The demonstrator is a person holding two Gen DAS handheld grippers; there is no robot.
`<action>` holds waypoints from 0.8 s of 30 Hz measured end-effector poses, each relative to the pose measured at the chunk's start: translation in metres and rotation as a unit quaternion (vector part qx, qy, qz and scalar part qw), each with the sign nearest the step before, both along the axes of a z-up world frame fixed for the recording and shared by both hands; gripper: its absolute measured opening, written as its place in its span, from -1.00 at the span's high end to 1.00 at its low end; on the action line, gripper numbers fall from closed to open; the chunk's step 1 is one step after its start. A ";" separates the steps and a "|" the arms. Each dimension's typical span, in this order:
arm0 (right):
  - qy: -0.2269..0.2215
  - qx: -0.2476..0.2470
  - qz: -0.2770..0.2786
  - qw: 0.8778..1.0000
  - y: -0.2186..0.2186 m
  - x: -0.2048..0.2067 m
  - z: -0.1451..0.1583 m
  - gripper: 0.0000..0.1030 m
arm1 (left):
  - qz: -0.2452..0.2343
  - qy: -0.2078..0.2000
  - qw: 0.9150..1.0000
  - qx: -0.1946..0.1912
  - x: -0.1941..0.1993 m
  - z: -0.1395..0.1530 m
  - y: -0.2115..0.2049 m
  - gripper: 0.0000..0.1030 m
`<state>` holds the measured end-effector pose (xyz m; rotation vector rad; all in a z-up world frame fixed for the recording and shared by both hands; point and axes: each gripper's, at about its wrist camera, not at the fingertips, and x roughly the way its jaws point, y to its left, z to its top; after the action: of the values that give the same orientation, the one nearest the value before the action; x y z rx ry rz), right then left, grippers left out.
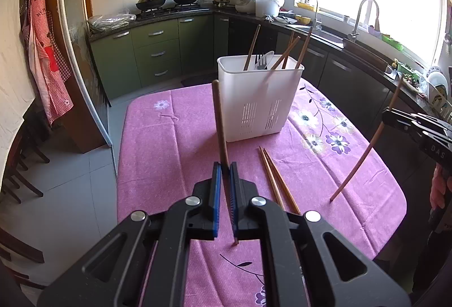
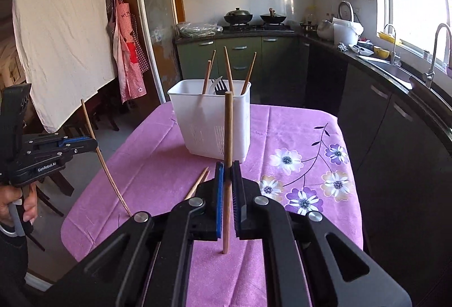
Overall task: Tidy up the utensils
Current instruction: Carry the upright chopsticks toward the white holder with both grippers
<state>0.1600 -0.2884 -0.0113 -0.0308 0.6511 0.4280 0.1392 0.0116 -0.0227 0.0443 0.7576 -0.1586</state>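
Observation:
My left gripper (image 1: 225,165) is shut on a wooden chopstick (image 1: 220,120), held upright with its tip on the pink tablecloth. My right gripper (image 2: 227,165) is shut on another upright chopstick (image 2: 227,132), tip on the cloth; it also shows in the left wrist view (image 1: 364,154). A white utensil holder (image 1: 258,98) stands at the table's far end, also seen from the right (image 2: 210,120), with several chopsticks, a fork (image 1: 261,61) and a spoon in it. Two loose chopsticks (image 1: 278,180) lie on the cloth between the grippers.
The table wears a pink flowered cloth (image 1: 169,154). Dark kitchen counters with a sink and tap (image 1: 364,16) run along the right. Chairs (image 1: 17,174) stand to the left of the table. An apron (image 1: 45,61) hangs on the left wall.

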 end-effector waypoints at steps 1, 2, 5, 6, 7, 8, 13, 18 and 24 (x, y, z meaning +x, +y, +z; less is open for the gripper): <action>-0.002 -0.001 -0.003 1.000 -0.002 -0.003 -0.001 0.87 | 0.000 0.001 1.000 -0.001 0.000 0.000 0.000 0.88; 0.000 0.003 -0.003 1.000 -0.004 -0.005 -0.001 0.87 | -0.001 0.001 1.000 -0.002 0.000 0.001 0.000 0.88; 0.000 0.005 -0.003 1.000 -0.006 -0.007 -0.002 0.87 | -0.003 0.003 1.000 -0.005 -0.001 0.002 0.000 0.88; -0.001 0.005 -0.002 1.000 -0.006 -0.008 -0.002 0.87 | -0.004 0.003 1.000 -0.006 -0.001 0.002 0.000 0.88; 0.000 0.006 0.000 1.000 -0.006 -0.008 -0.003 0.87 | -0.005 0.002 1.000 -0.006 -0.001 0.003 -0.001 0.89; 0.000 0.007 0.002 1.000 -0.006 -0.009 -0.003 0.87 | -0.005 0.000 1.000 -0.005 -0.001 0.005 -0.001 0.89; -0.001 0.009 0.007 1.000 -0.005 -0.010 -0.004 0.87 | -0.008 -0.015 1.000 -0.002 -0.001 0.019 -0.003 0.90; 0.000 0.011 0.009 1.000 -0.006 -0.009 -0.004 0.87 | -0.010 -0.011 1.000 0.001 0.008 0.030 -0.005 0.90; 0.000 0.011 0.013 1.000 -0.006 -0.009 -0.004 0.87 | 0.010 0.092 0.996 -0.010 0.061 -0.008 0.003 0.89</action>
<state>0.1513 -0.2948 -0.0154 -0.0195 0.6466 0.4608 0.2001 0.0147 -0.0307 0.0027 0.9400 -0.1531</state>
